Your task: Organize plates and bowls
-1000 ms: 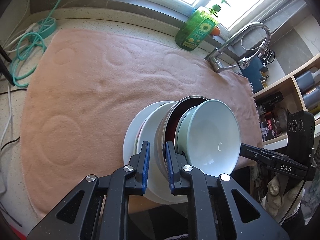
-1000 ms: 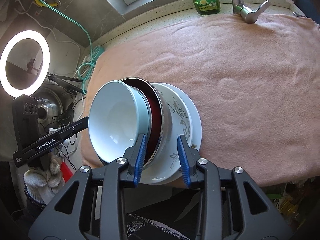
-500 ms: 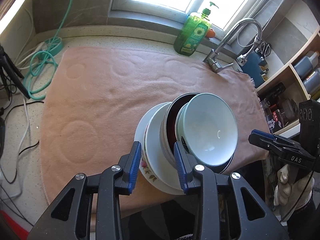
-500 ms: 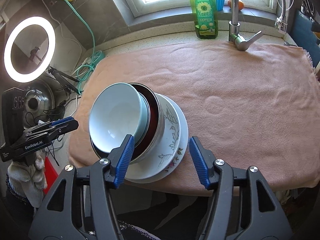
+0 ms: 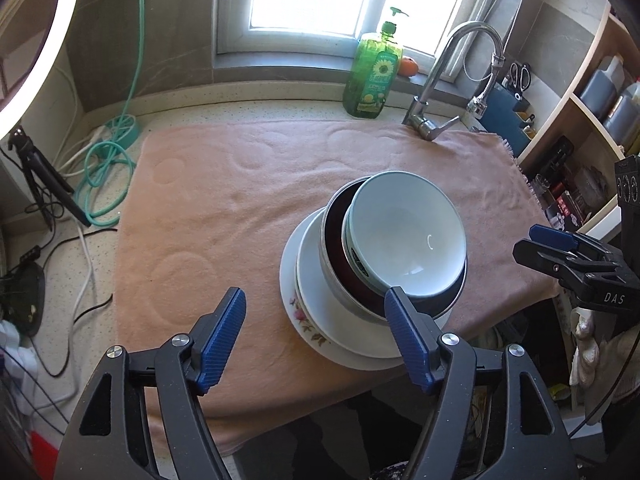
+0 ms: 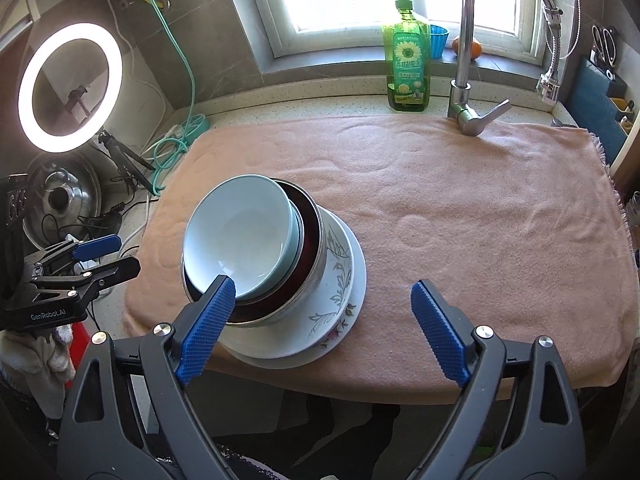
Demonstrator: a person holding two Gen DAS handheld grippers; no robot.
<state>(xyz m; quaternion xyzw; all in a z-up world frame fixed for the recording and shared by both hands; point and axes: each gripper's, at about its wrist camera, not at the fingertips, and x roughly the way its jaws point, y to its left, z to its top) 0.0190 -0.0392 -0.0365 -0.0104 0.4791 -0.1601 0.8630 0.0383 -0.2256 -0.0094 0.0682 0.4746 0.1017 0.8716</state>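
A stack of dishes sits on the pink towel (image 5: 224, 200) near its front edge. Two floral plates (image 5: 304, 312) are at the bottom, with a steel bowl (image 5: 332, 248) with a dark red inside on them. A pale blue-white bowl (image 5: 404, 232) sits tilted on top. My left gripper (image 5: 315, 295) hovers above the stack's near left side. Its jaws are opening, and the pads press on nothing. My right gripper (image 6: 322, 284) hangs over the stack's right side, above the plates (image 6: 340, 292) and the pale bowl (image 6: 240, 232). Its jaws are opening too, and nothing is gripped.
A green dish-soap bottle (image 6: 408, 64) and a tall faucet (image 6: 466, 60) stand at the towel's (image 6: 460, 220) far edge under the window. A lit ring light (image 6: 68, 84) on a tripod, a green hose (image 5: 104, 176) and cables are to the left. Wooden shelves (image 5: 580, 120) are to the right.
Both grippers were shut on the stack's edges; they have let go, spread wide and drawn back and up. The stack now rests on the towel.
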